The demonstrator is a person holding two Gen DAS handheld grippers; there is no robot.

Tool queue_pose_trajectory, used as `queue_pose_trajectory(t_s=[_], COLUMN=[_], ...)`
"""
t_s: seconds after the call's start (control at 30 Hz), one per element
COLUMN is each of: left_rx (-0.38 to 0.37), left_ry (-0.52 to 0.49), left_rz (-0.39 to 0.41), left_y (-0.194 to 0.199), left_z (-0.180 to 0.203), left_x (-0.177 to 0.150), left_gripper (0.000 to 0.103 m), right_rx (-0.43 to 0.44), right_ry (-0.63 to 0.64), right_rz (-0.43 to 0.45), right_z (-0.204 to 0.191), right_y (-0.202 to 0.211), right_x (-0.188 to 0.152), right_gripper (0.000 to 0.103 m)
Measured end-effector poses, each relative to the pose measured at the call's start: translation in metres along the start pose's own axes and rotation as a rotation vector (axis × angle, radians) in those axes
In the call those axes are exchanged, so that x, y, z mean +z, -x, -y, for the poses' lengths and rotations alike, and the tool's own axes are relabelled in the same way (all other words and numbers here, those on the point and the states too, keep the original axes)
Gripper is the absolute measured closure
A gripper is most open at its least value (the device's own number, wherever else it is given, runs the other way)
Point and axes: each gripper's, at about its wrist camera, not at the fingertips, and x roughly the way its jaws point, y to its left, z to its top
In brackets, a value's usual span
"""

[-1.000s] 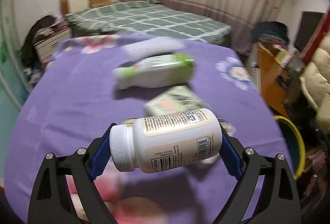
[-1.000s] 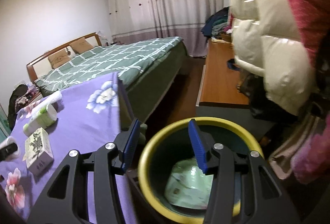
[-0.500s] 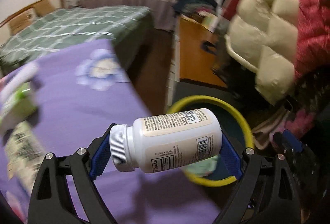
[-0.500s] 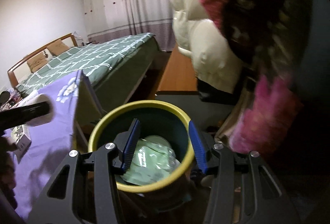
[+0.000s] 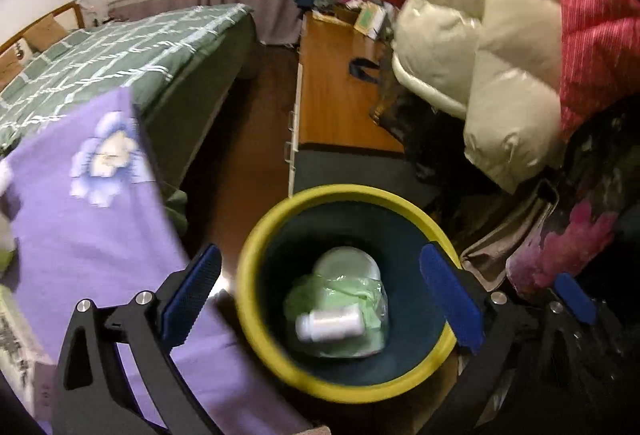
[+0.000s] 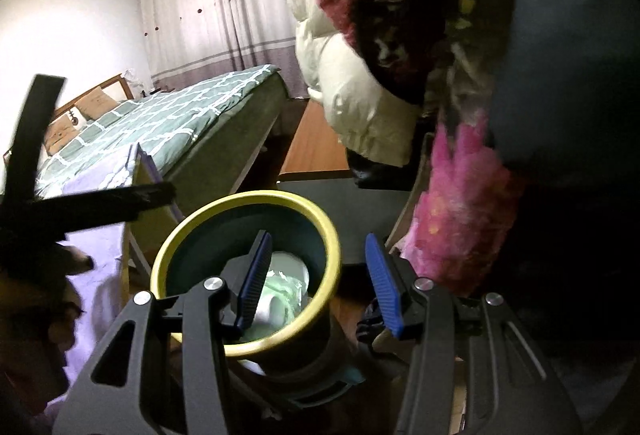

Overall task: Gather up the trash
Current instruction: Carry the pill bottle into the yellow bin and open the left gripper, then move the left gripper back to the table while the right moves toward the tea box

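Lying binned now, bottle point(image 5: 329, 325) (formerly gripped)

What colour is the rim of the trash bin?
Yellow; the bin is dark teal inside. Left wrist view shows it best.

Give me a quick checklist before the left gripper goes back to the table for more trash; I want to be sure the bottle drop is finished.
1. Bottle inside the bin: ok, it lies on the green bag at the bottom.
2. Left gripper empty: ok, its jaws are opening and nothing is between them.
3. Bin upright: ok, its yellow rim faces up.
4. Right gripper on the bin rim: cannot tell; one finger is inside the rim and one outside, but contact is not clear.
5. Room left in the bin: ok, bag and bottle sit low.
6. Trash left on the table: cannot tell, only its blurred edge shows.
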Motion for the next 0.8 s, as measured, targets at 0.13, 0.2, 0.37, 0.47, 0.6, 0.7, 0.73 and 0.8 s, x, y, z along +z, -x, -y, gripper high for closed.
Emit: queue_pose_trajectory(t_s=[0.13,0.2,0.37,0.47,0.6,0.7,0.73,0.8], left_rx=[0.048,0.081,0.192,0.294,0.412,0.515,0.545,0.585], left_ry=[0.056,0.091,0.192,0.265,0.357,0.406,0.417,0.444], left_rz=[0.067,0.093,0.161,0.206,0.238,0.259,0.260,0.264], left_y=[0.047,0.070,0.129,0.163,0.194,0.210,0.214,0.217], left_z=[-0.049,-0.076,-0.151,-0.202,-0.263,-0.305,-0.318,-0.339], left_x=[-0.013,-0.022,-0.050,-0.072,-0.100,-0.122,-0.129,-0.142], left_gripper=[0.005,0.005,0.005,0.005,0.005,0.005,0.005,0.005], right_rx=[0.050,0.088,0.191,0.232,0.341,0.414,0.435,0.477], right_ry=[0.028,0.043,0.112,0.165,0.241,0.296,0.308,0.341], right_rz=[-0.020,-0.030,-0.060,-0.076,-0.112,-0.134,-0.140,-0.152], right_z=[-0.020,-0.032,-0.082,-0.111,-0.162,-0.197,-0.206,-0.226], right_y=[-0.006,-0.009,-0.015,-0.016,-0.018,-0.018,-0.017,-0.016], right_x=[-0.002,-0.002,-0.004,-0.008,-0.014,-0.019,-0.020,-0.022], right_gripper=[0.056,0.056,0.056,0.055,0.055,0.055,0.055,0.055])
